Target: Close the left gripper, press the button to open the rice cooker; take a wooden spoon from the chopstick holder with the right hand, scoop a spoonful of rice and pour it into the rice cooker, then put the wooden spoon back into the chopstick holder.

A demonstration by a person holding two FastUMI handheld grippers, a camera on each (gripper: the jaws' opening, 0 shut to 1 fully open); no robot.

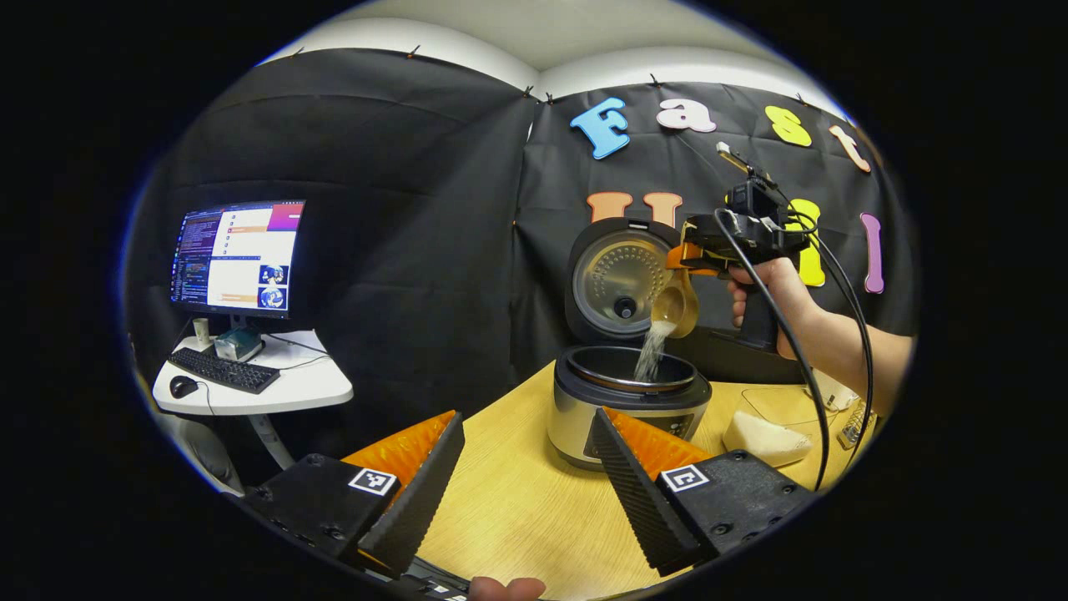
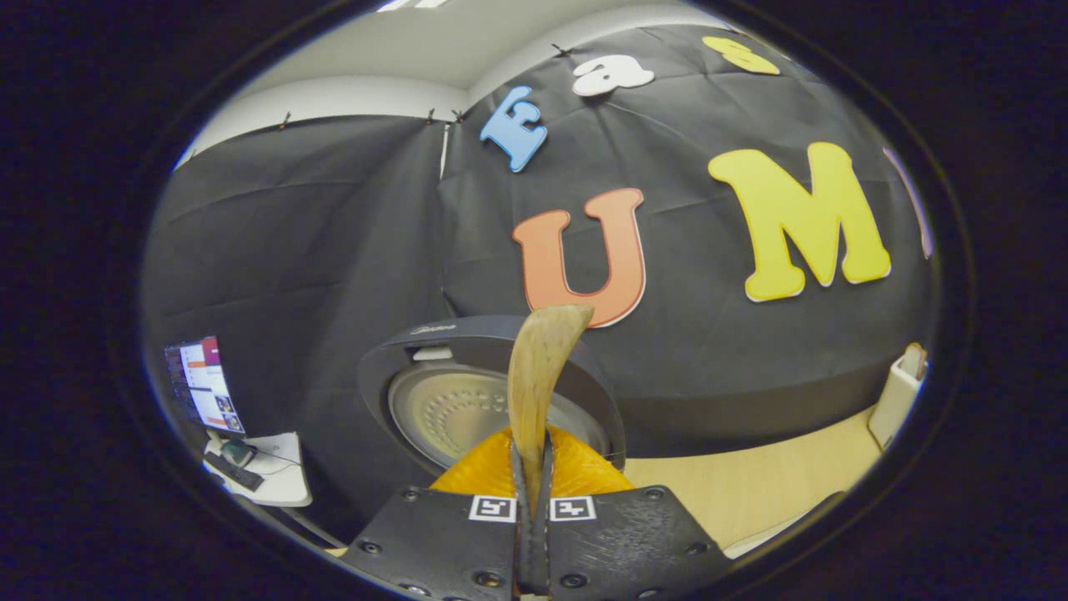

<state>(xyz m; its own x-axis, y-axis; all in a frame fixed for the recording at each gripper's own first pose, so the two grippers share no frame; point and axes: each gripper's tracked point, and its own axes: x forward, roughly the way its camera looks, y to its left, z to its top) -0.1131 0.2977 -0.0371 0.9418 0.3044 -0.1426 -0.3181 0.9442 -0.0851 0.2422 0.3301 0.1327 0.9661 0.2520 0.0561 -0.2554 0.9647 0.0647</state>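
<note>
The right gripper [image 1: 688, 255] is closed tight on the pale wooden spoon [image 1: 674, 307], tipped so white rice [image 1: 651, 351] streams into the round silver rice cooker [image 1: 626, 401], whose black lid stands open at 12 o'clock to leave the pot free. The left gripper [image 1: 517, 467] waits wide open and empty, low at 6 o'clock over the light wooden table [image 1: 517, 501], out of the way.

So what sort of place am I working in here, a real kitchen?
Probably not: it looks like a recording booth. Black cloth wall, a computer monitor on a side desk, and the rice cooker on a plain wooden table.
</note>
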